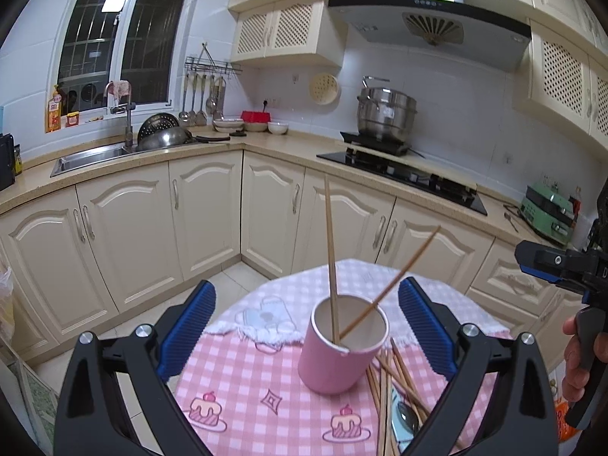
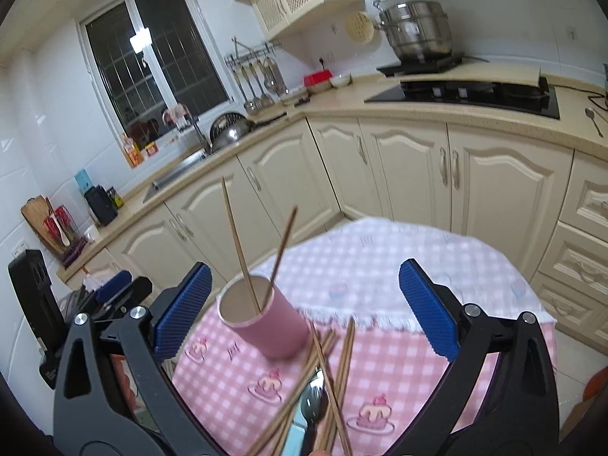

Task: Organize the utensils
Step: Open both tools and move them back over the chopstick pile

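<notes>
Chopsticks (image 2: 323, 383) lie loose at five o'clock of the pink cup (image 1: 338, 345); both grippers (image 1: 304, 326) (image 2: 304, 311) gape empty, so the next pick needs one pinched and lifted.

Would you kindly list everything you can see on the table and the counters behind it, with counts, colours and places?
cup: one, pink, upright on the table
chopsticks in cup: two, wooden, leaning apart
loose chopsticks: several, wooden, crossed in a pile beside the cup
spoon: one, metal, under the pile
tablecloth: one, pink-and-white check with cake prints
steel pot: one, silver, on the hob
bowls: a few, white, counter corner
hanging ladles: several, metal, wall rack
sink: one, steel, under the window
left gripper: open, either side of the cup
right gripper: open, empty
</notes>
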`<state>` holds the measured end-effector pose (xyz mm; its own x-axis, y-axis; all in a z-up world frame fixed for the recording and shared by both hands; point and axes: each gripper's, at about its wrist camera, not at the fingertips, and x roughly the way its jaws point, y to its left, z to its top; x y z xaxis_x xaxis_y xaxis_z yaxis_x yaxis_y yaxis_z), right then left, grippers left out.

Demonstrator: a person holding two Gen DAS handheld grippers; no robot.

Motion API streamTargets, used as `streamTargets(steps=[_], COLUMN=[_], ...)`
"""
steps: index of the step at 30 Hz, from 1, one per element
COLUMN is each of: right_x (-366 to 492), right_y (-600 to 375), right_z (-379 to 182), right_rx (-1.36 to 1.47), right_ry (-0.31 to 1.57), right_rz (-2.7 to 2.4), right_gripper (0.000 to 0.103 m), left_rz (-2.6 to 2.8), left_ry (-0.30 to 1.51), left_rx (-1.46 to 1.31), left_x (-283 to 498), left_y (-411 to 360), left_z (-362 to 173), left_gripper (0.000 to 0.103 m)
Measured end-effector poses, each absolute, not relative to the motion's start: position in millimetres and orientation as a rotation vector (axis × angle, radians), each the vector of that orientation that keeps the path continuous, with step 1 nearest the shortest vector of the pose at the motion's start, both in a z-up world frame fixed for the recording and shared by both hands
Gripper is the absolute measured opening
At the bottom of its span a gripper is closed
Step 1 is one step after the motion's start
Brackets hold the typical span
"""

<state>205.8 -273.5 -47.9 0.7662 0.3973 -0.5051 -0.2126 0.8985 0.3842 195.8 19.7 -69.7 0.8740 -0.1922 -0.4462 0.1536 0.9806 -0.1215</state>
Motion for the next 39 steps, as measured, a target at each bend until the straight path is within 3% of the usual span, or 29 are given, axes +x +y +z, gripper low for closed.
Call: streamTargets(steps=[21, 39], right_x=[200, 195], right_y=[-260, -258], right_z=[-138, -169], right_rx=[0.159, 0.105], right_ry=[0.978, 1.071], right_rz=[0.346, 0.345], right_gripper=[0.097, 0.097], left_rz=[-0.247, -0.295], left_ry=[0.742, 0.986], left_rx=[0.045, 0.214], left_x=[192, 208], left_y=[-14, -54], left_z=[-138, -212], left_gripper=[0.095, 0.095])
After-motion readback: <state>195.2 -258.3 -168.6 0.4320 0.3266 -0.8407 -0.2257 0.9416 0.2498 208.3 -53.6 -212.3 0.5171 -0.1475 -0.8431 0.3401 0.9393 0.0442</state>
